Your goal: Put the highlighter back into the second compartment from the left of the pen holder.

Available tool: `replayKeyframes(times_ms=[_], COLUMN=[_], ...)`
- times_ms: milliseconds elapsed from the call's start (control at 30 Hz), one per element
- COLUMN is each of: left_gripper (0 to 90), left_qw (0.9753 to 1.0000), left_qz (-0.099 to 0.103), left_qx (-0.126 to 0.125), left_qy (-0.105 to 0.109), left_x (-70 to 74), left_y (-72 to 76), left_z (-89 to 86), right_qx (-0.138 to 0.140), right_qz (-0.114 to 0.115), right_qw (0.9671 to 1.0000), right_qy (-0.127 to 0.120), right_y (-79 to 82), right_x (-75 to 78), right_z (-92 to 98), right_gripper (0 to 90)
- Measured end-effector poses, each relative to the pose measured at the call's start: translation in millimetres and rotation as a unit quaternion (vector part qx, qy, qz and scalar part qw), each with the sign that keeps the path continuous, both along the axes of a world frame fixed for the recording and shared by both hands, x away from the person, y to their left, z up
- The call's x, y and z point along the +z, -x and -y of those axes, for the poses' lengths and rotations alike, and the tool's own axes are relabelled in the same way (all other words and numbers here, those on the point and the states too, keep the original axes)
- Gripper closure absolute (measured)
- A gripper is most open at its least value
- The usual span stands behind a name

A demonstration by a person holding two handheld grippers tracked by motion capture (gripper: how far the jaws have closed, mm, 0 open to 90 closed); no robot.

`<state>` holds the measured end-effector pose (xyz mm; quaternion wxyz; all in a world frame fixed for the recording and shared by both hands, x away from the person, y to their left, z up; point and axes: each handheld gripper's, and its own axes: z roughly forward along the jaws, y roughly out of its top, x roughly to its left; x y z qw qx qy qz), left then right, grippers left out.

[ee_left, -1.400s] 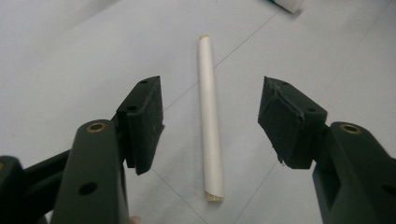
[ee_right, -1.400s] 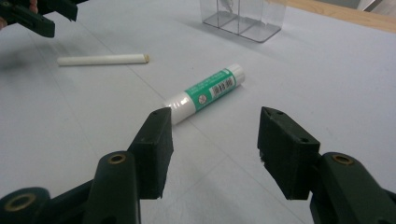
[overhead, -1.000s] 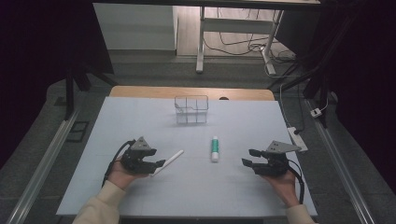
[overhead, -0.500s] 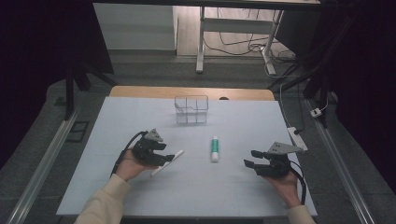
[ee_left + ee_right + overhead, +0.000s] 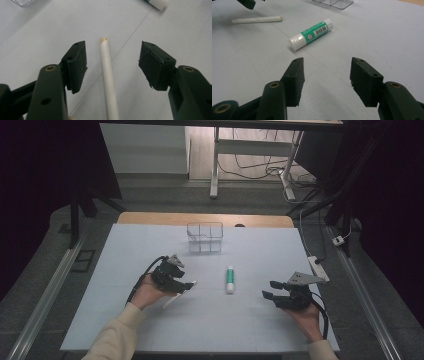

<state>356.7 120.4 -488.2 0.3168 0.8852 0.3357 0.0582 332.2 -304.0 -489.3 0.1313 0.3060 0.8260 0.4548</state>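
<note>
Your left gripper (image 5: 112,65) stands with its jaws spread wide and nothing held between them. A thin white stick (image 5: 108,80) with a tan tip lies flat on the table in the gap, closer to the left jaw in the left gripper view and touching neither pad. In the high view that gripper (image 5: 186,284) sits left of the table's middle, over the white stick (image 5: 172,298), which slants from near-left to far-right.

Your right gripper (image 5: 327,77) is also spread open and empty, low over bare table (image 5: 387,37). In the high view it (image 5: 267,290) sits at the near right, pointing left.

Between the two grippers lies a green-and-white glue stick (image 5: 229,279), well apart from both; in the right gripper view it (image 5: 310,34) lies beyond the jaws, white cap nearest. Farther back, near the table's far edge, stands a clear plastic box (image 5: 205,237).
</note>
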Motion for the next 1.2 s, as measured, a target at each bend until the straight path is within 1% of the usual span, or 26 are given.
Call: replayKeyframes(times_ms=[200,267,333,400,500,667,833,1033,1133,1167,1200], left_gripper=[40.0,40.2,40.6,40.8,41.5,43.6,46.7,51.3,55.0,56.3,57.5], left_qw=[0.9999,0.9999,0.9998,0.9998,0.9996,0.9991,0.9986,0.9974,0.9959,0.9955,0.9953], left_qz=[-0.011,-0.014,-0.015,-0.017,-0.019,-0.025,-0.031,-0.037,-0.043,-0.043,-0.039], left_qx=[0.000,-0.003,-0.006,-0.010,-0.014,-0.020,-0.021,-0.025,-0.030,-0.030,-0.028], left_qy=[0.000,-0.004,-0.006,-0.010,-0.014,-0.028,-0.037,-0.056,-0.073,-0.079,-0.084], left_x=[-4.5,-5.5,-5.4,-5.3,-6.4,-12.4,-17.8,-22.4,-25.5,-26.5,-26.2], left_y=[-7.1,-10.1,-12.8,-15.7,-20.0,-25.4,-27.9,-28.7,-29.2,-28.8,-28.2], left_z=[0.3,1.6,4.0,7.1,12.2,20.0,23.6,27.3,29.8,30.9,31.5], right_qx=[0.000,-0.002,0.001,0.001,0.001,-0.001,-0.004,-0.004,-0.005,-0.004,-0.005], right_qz=[-0.002,-0.003,-0.008,-0.010,-0.010,-0.010,-0.012,-0.015,-0.015,-0.015,-0.015], right_qw=[1.0000,1.0000,1.0000,0.9999,0.9999,0.9999,0.9999,0.9999,0.9999,0.9999,0.9998], right_qy=[0.002,0.004,-0.001,-0.006,-0.003,-0.001,0.001,0.005,0.006,0.006,0.007], right_y=[-0.8,-1.3,-1.8,-1.9,-1.8,-2.2,-2.4,-3.0,-3.0,-3.1,-3.0], right_x=[-0.8,-1.4,-2.1,-2.2,-2.0,-2.9,-4.2,-4.8,-4.7,-4.6,-4.3], right_z=[-0.2,0.0,-0.2,-0.6,-0.6,0.0,-0.3,-0.2,0.1,0.5,0.9], right_gripper=[44.3,44.3,44.1,44.1,44.1,44.0,43.9,43.9,43.8,43.8,43.8])
